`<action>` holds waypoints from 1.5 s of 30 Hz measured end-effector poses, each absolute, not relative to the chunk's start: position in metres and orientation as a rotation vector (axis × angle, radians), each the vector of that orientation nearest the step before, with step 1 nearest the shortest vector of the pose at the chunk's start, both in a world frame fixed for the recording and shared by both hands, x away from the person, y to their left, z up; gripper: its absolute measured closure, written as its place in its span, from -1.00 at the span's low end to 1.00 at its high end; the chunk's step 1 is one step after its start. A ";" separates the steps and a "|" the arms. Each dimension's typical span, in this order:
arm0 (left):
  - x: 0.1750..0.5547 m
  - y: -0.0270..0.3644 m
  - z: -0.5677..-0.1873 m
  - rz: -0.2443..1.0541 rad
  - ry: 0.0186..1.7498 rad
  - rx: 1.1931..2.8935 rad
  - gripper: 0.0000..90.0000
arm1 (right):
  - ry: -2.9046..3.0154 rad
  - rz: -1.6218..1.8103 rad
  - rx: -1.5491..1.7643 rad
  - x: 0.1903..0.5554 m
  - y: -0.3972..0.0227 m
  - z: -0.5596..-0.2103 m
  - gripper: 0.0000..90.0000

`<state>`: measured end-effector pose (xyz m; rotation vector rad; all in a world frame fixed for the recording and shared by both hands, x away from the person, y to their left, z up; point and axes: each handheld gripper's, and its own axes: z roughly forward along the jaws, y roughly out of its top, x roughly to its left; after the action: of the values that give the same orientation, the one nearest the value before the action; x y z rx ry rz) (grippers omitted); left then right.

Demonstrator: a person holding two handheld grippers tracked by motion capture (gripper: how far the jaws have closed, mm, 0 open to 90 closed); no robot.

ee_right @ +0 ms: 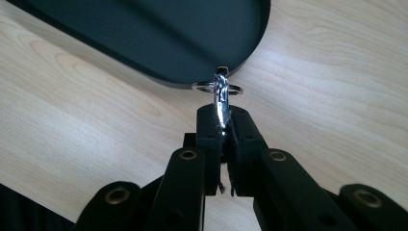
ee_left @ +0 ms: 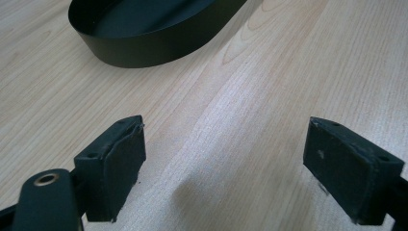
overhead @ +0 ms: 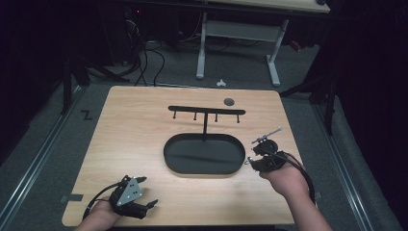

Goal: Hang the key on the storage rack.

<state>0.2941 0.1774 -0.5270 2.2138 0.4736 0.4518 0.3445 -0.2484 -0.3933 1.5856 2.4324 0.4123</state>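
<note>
Right gripper (ee_right: 222, 126) clamped tight on a small metal clip w/ keyring (ee_right: 219, 88), held off the wooden table (overhead: 134, 139), just past the rim of the black oval tray (ee_right: 159, 43) at its right end. Left gripper (ee_left: 223, 168) wide apart, nothing between pads, parked low near the table's front-left corner, well away from tray and hook rack (overhead: 206, 111).

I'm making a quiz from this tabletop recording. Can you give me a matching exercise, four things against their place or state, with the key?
Things:
1. left gripper
2. right gripper
3. black oval tray
4. hook rack

Place or state:
A. stands upright behind the tray
B. jaws wide apart over bare wood
C. lies in the middle of the table
D. clamped on a silver clip with a ring

Pairs: 1-B, 2-D, 3-C, 4-A
</note>
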 end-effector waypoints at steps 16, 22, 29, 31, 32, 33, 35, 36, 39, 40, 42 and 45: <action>0.294 0.178 -0.527 0.446 0.470 2.218 -0.66 | 2.427 0.420 1.567 0.365 -0.240 -0.362 0.89; 0.294 0.178 -0.527 0.445 0.468 2.220 -0.66 | 2.412 0.430 1.574 0.371 -0.238 -0.349 0.89; 0.294 0.178 -0.527 0.445 0.468 2.220 -0.66 | 2.398 0.441 1.563 0.378 -0.235 -0.335 0.89; 0.294 0.178 -0.527 0.444 0.469 2.220 -0.66 | 2.394 0.446 1.566 0.379 -0.235 -0.334 0.89; 0.294 0.178 -0.527 0.444 0.470 2.220 -0.66 | 2.393 0.445 1.565 0.380 -0.235 -0.333 0.89; 0.294 0.178 -0.527 0.445 0.469 2.220 -0.66 | 2.393 0.446 1.560 0.381 -0.234 -0.331 0.89; 0.294 0.178 -0.527 0.444 0.468 2.220 -0.66 | 2.388 0.454 1.556 0.382 -0.233 -0.328 0.89; 0.294 0.178 -0.527 0.444 0.469 2.220 -0.66 | 2.386 0.458 1.556 0.383 -0.233 -0.327 0.89; 0.294 0.178 -0.527 0.445 0.468 2.219 -0.66 | 2.380 0.460 1.549 0.385 -0.231 -0.322 0.89; 0.294 0.178 -0.527 0.445 0.468 2.219 -0.66 | 2.382 0.466 1.546 0.386 -0.231 -0.321 0.89; 0.294 0.178 -0.527 0.445 0.467 2.219 -0.66 | 2.380 0.467 1.542 0.387 -0.230 -0.318 0.89; 0.294 0.178 -0.527 0.445 0.468 2.218 -0.66 | 2.371 0.482 1.537 0.389 -0.228 -0.314 0.89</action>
<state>0.2941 0.1778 -0.5267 2.2184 0.4676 0.4451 0.3885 -0.2282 -0.3140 1.5372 2.3713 0.4816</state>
